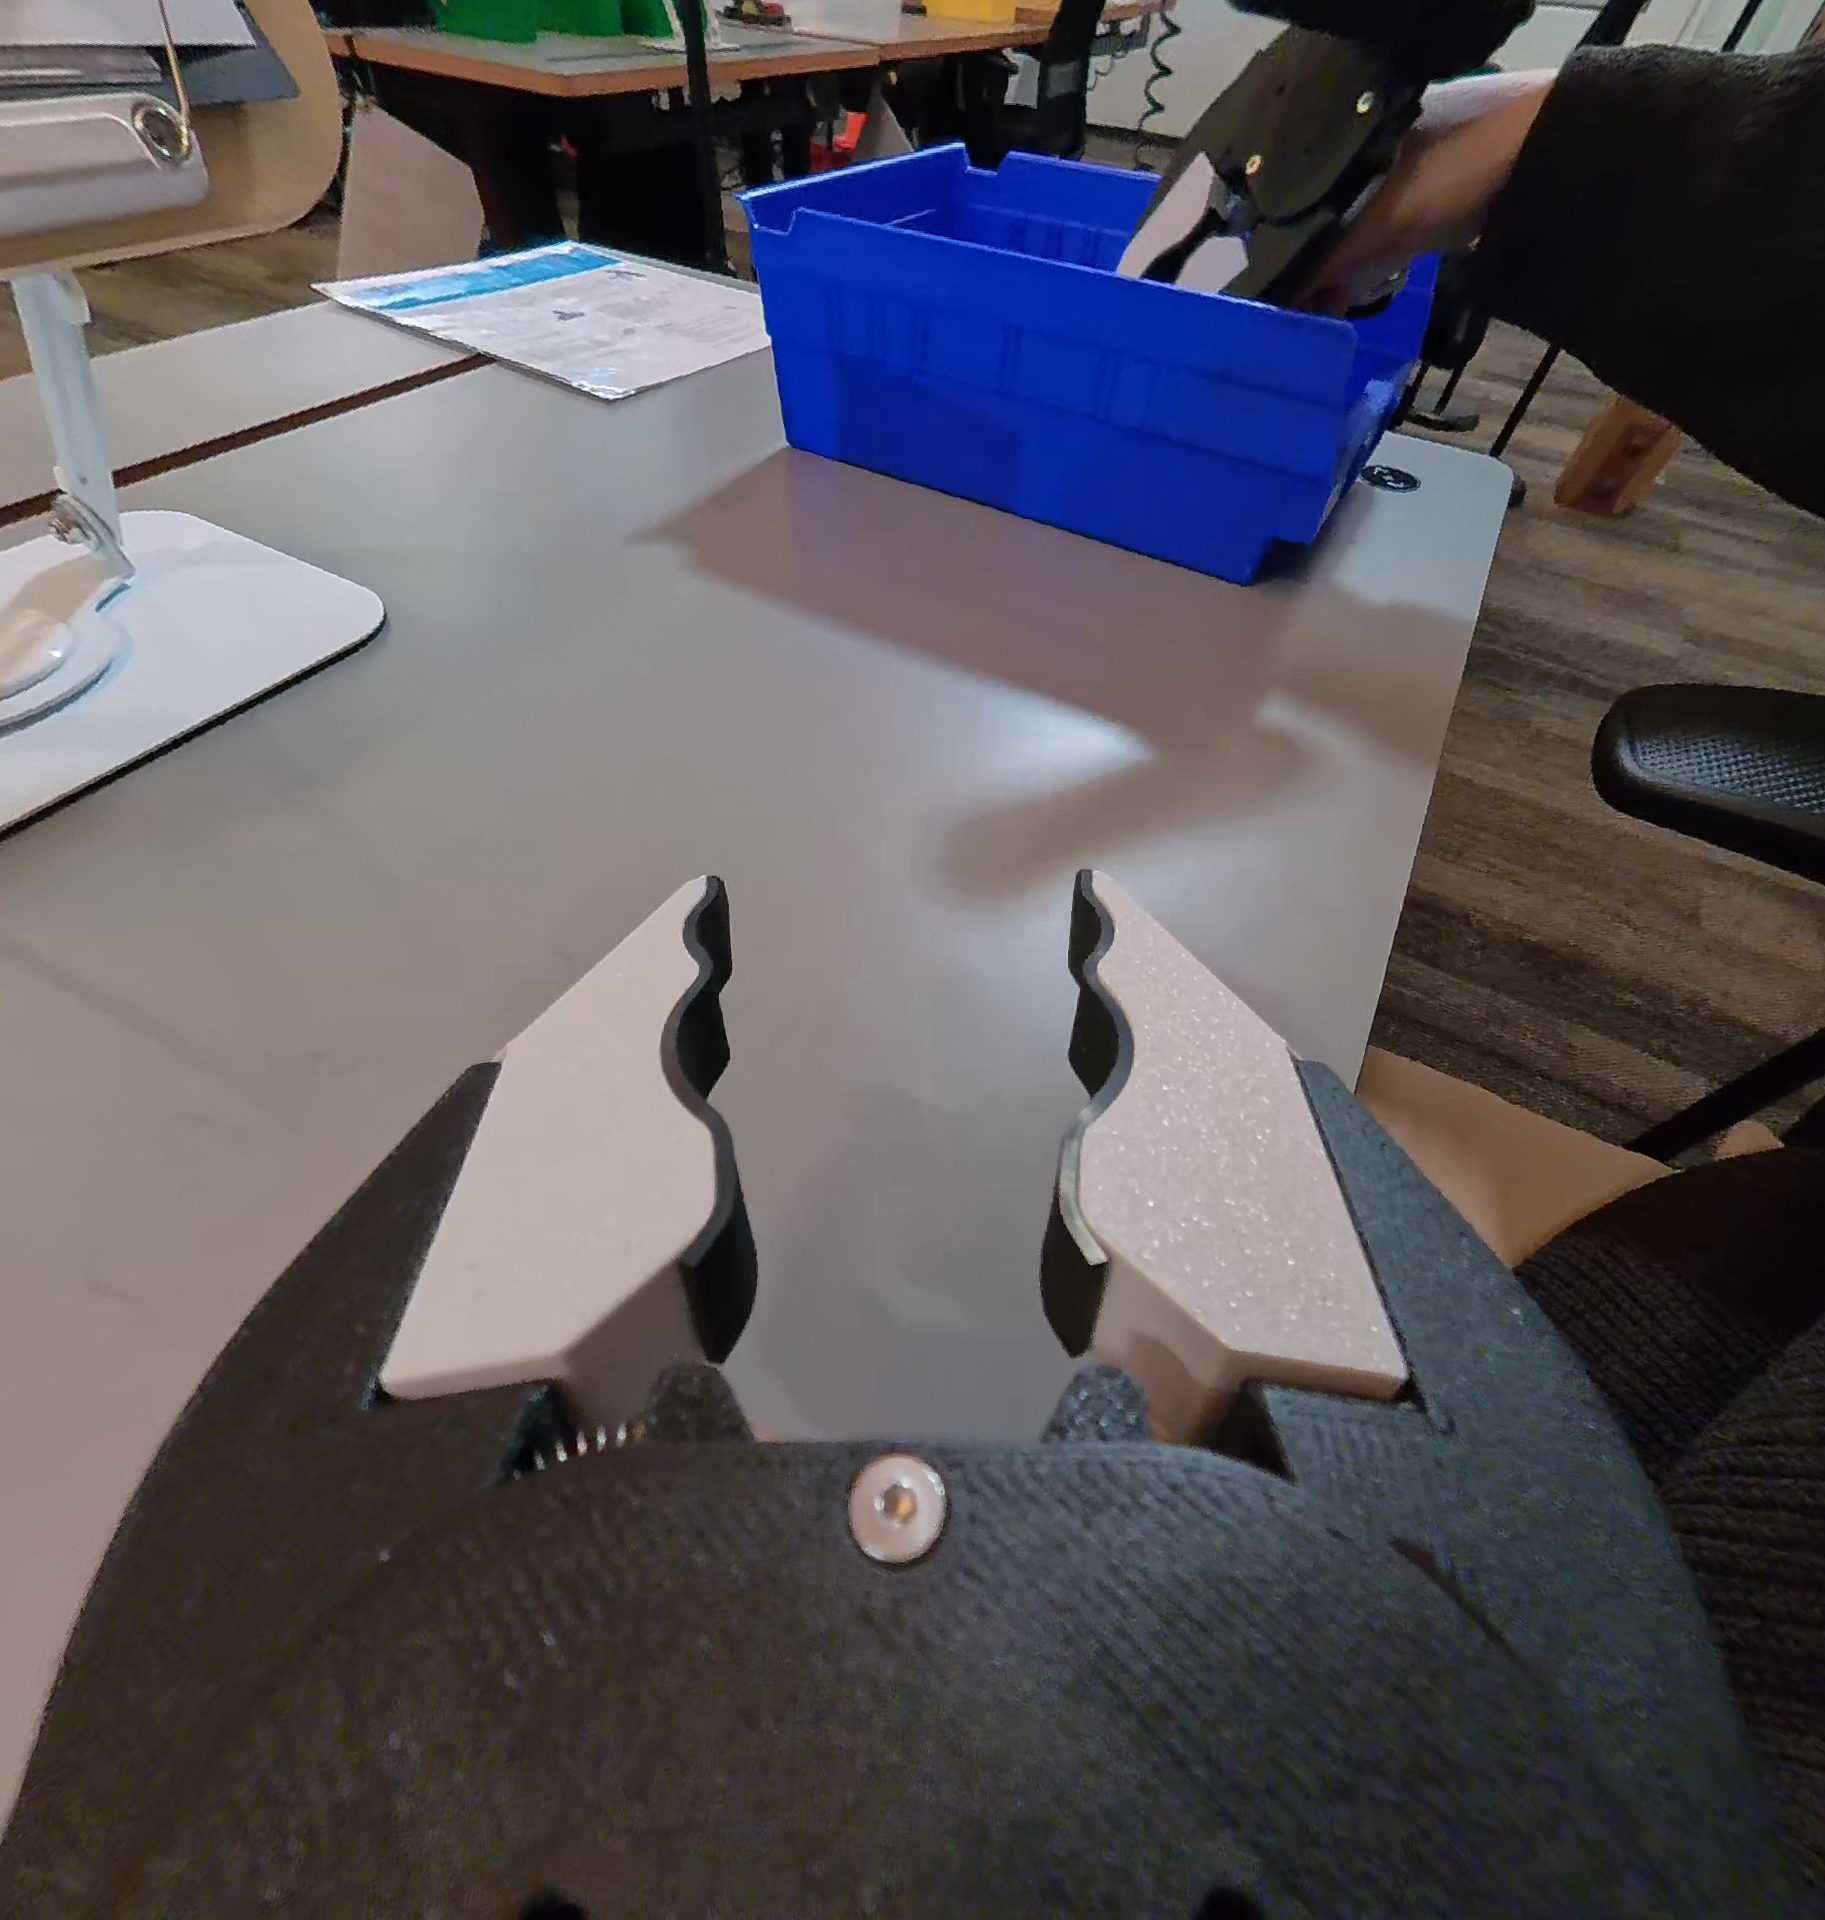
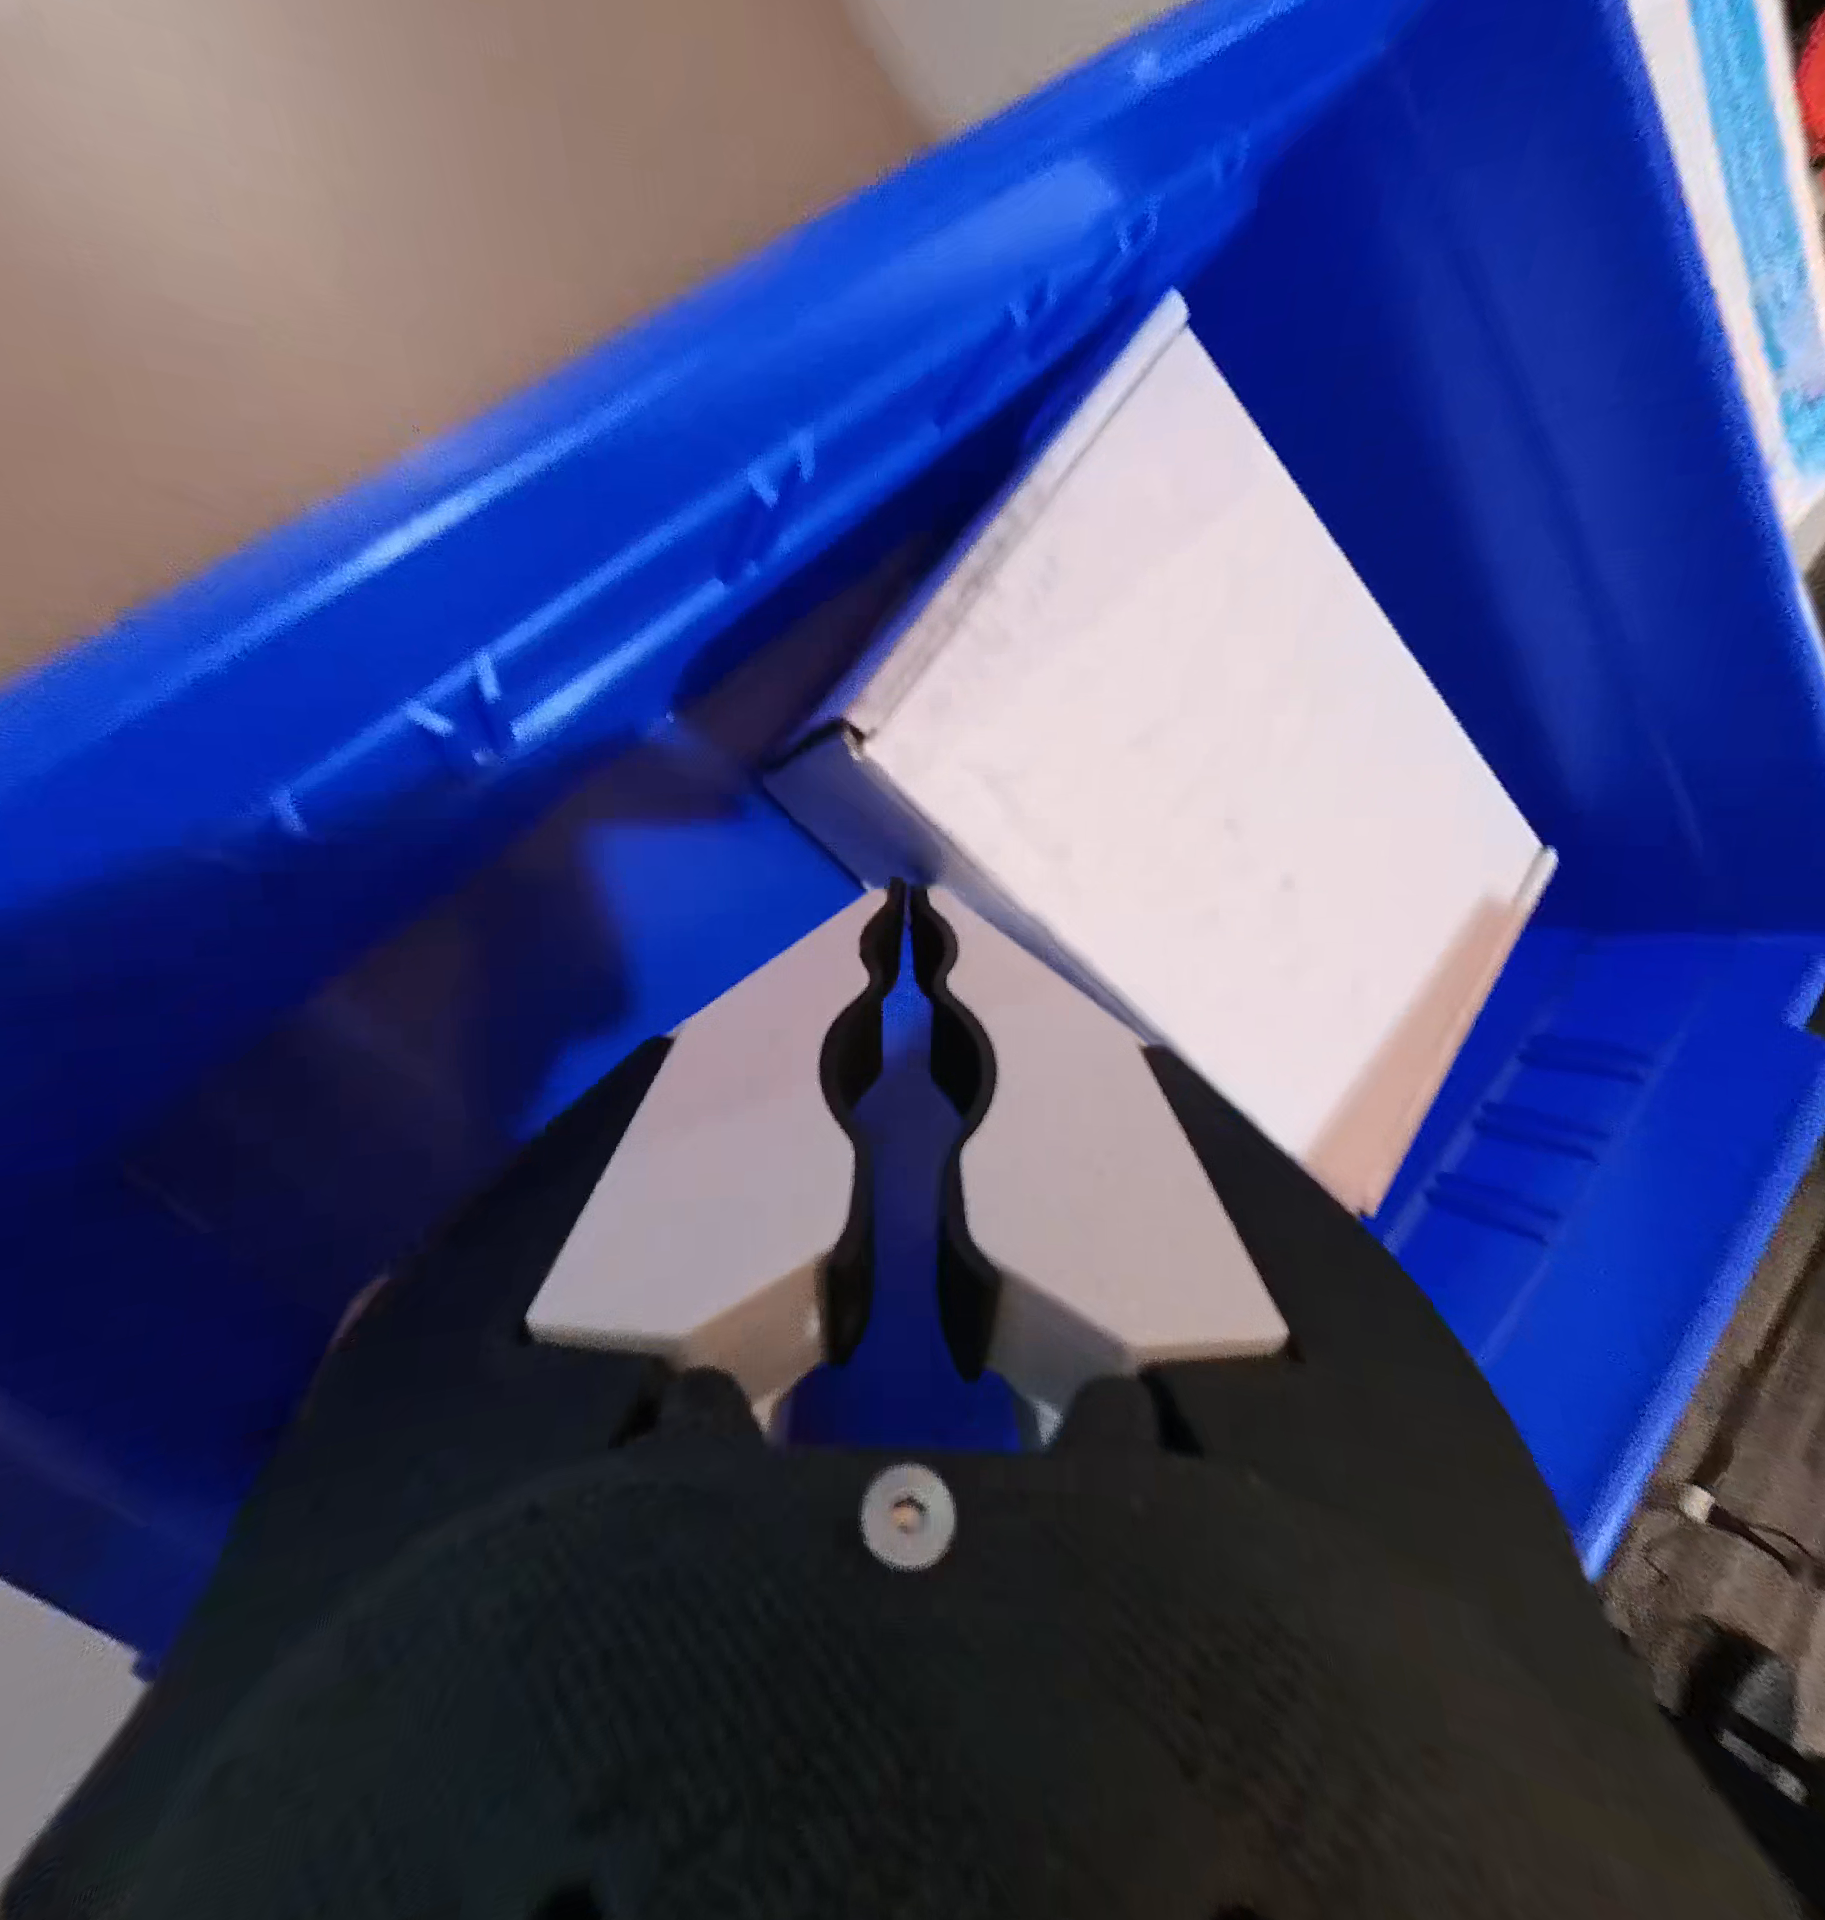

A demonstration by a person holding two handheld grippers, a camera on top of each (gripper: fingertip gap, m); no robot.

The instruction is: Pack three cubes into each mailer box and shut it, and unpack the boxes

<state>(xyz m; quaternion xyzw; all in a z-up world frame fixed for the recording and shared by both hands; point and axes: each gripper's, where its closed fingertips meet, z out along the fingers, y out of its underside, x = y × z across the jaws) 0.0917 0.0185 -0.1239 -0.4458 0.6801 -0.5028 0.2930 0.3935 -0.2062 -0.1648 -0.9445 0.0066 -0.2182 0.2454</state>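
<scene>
A: What surface and room did the left wrist view show?

B: A grey desk [image 1: 596, 727] with rounded corners, set on dark carpet in a workroom; further desks stood behind, bearing green and yellow items too distant to identify. One white monitor stand [image 1: 108, 623] rested at the left, one printed sheet [image 1: 555, 312] lay toward the far edge, and one black chair armrest [image 1: 1749, 769] showed at the right.

A: How many of each task object were visible?

B: One blue bin [image 1: 1043, 395] at the far right corner of the desk, and one white mailer box [image 2: 1178, 727] inside it — lid down, lying against the bin [image 2: 472, 623] wall. No cubes could be seen in either view.

A: State of the left gripper?

B: The left gripper [image 1: 900, 894] was held low over bare desk, its jaws spread wide apart, holding nothing.

A: And the right gripper?

B: The right gripper [image 2: 906, 894] reached down into the bin — in the left wrist view it [image 1: 1188, 260] appeared above the bin's far side, held by a dark-sleeved hand [image 1: 1448, 187]. Its jaws were drawn nearly together, the tips meeting at the near edge of the mailer box; whether they pinched that edge or merely touched it could not be told.
</scene>
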